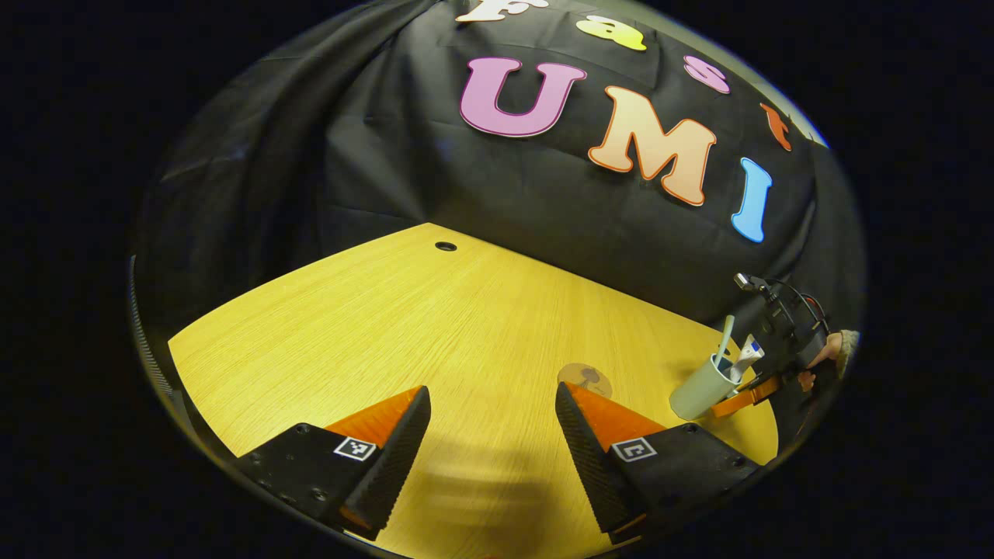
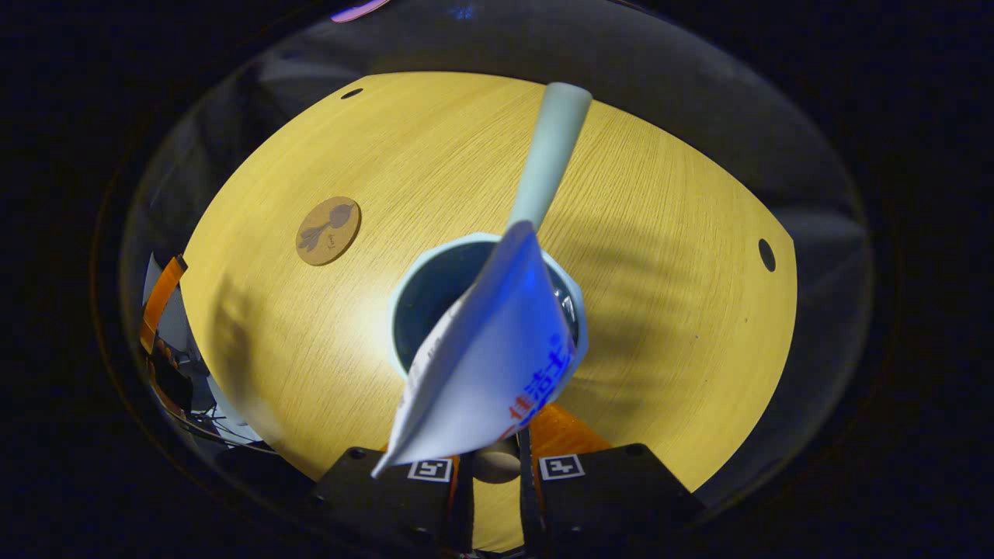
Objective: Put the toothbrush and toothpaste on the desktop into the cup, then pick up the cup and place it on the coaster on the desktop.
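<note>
Inside the cup (image 2: 488,310), seen from above in the right gripper view, two things stand upright: the toothbrush (image 2: 547,155), its long handle rising out of the far side of the rim and leaning slightly away, and the toothpaste (image 2: 489,365), its flat crimped tail pointing up and toward the camera over the near rim. In the left gripper view the cup (image 1: 703,387) stands tilted on the desktop (image 1: 435,326), the toothbrush (image 1: 724,340) and toothpaste (image 1: 747,357) poking up out of its mouth — both long axes roughly following the cup's lean.

Left of the cup in the right gripper view lies the round coaster (image 2: 328,230), flat, apart from it.

The right gripper (image 2: 497,464) has its jaws drawn nearly together, a narrow slot between them; they appear to pinch the cup's near wall, though the toothpaste hides the contact. The left gripper (image 1: 493,435) is spread wide above the desktop, holding nothing, with the coaster (image 1: 585,380) just beyond its right finger.
</note>
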The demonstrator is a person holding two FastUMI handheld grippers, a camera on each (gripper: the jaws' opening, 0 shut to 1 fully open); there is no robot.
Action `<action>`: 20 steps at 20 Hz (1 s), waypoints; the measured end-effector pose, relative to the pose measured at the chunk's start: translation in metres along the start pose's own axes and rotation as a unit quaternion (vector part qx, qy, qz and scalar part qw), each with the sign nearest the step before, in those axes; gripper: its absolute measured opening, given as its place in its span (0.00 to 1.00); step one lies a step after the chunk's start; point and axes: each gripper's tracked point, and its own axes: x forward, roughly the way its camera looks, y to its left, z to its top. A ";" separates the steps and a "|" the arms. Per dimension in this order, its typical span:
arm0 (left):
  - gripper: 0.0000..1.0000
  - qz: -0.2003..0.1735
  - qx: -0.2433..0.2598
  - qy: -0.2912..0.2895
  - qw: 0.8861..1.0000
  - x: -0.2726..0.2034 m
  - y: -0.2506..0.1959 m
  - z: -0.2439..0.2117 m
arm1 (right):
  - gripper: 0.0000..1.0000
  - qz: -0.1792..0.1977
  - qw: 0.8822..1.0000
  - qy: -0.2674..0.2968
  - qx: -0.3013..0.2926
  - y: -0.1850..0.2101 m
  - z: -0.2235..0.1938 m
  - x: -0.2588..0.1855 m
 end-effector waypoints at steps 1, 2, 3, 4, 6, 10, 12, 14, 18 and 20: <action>0.94 -0.002 0.003 0.003 1.000 0.000 -0.001 -0.002 | 0.27 0.001 1.000 -0.004 -0.001 0.002 0.002 -0.003; 0.94 -0.005 0.004 0.006 1.000 0.000 -0.001 -0.003 | 0.27 0.005 1.000 -0.007 -0.001 0.004 0.006 -0.007; 0.94 -0.008 0.003 0.008 1.000 -0.001 -0.002 -0.004 | 0.27 0.008 1.000 -0.011 -0.003 0.007 0.011 -0.013; 0.94 -0.010 0.002 0.011 1.000 -0.001 -0.001 -0.005 | 0.27 0.009 1.000 -0.016 -0.007 0.010 0.017 -0.019; 0.94 -0.011 0.003 0.015 1.000 0.003 -0.003 -0.004 | 0.26 0.013 0.999 -0.026 -0.018 0.018 0.028 -0.031; 0.94 -0.007 0.008 0.024 1.000 0.000 0.006 -0.006 | 0.27 0.040 0.997 -0.039 -0.047 0.038 0.064 -0.049; 0.94 -0.003 0.012 0.031 0.999 -0.003 0.013 -0.007 | 0.27 0.045 0.996 -0.045 -0.066 0.043 0.080 -0.056; 0.94 -0.001 0.014 0.038 0.999 -0.005 0.019 -0.010 | 0.27 0.056 0.994 -0.046 -0.077 0.049 0.099 -0.060; 0.94 0.004 0.035 0.048 0.998 -0.006 0.034 -0.012 | 0.26 0.059 0.991 -0.047 -0.108 0.068 0.117 -0.050; 0.94 0.005 0.038 0.050 0.998 -0.006 0.040 -0.011 | 0.27 0.054 0.990 -0.043 -0.121 0.081 0.119 -0.046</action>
